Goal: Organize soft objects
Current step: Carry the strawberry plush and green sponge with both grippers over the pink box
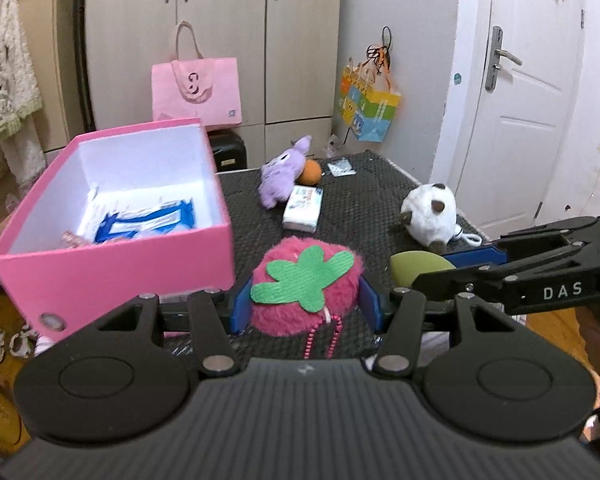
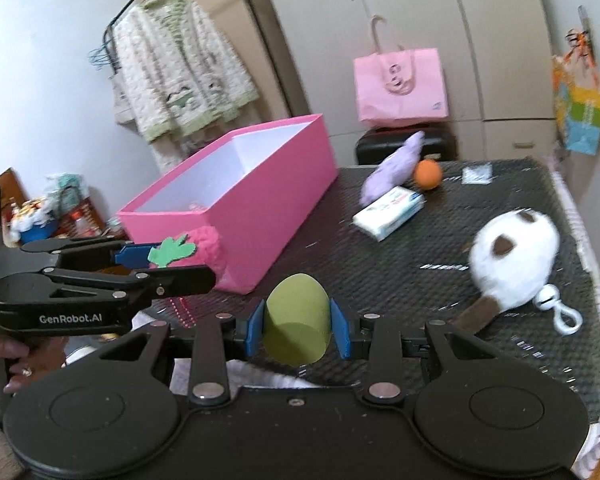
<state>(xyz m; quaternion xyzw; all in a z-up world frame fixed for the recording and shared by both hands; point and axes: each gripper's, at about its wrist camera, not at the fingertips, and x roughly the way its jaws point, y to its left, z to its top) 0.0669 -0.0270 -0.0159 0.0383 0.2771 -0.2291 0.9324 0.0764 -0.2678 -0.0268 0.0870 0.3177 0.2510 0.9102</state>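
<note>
3 plush toys (image 1: 305, 288), 1 box (image 1: 112, 264), 2 bags (image 1: 196, 92), 1 tissue pk (image 1: 302, 209).

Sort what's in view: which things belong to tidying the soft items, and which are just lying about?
Job: pink strawberry plush, green sponge, pink box, purple plush, white plush.
Lying about: tissue pack, orange ball, pink bag.

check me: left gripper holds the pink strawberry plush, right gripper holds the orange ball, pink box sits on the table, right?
One thing is off. The right gripper holds a green sponge, not the orange ball, which lies on the table by the purple plush; the right wrist view shows this. The rest stands.
</note>
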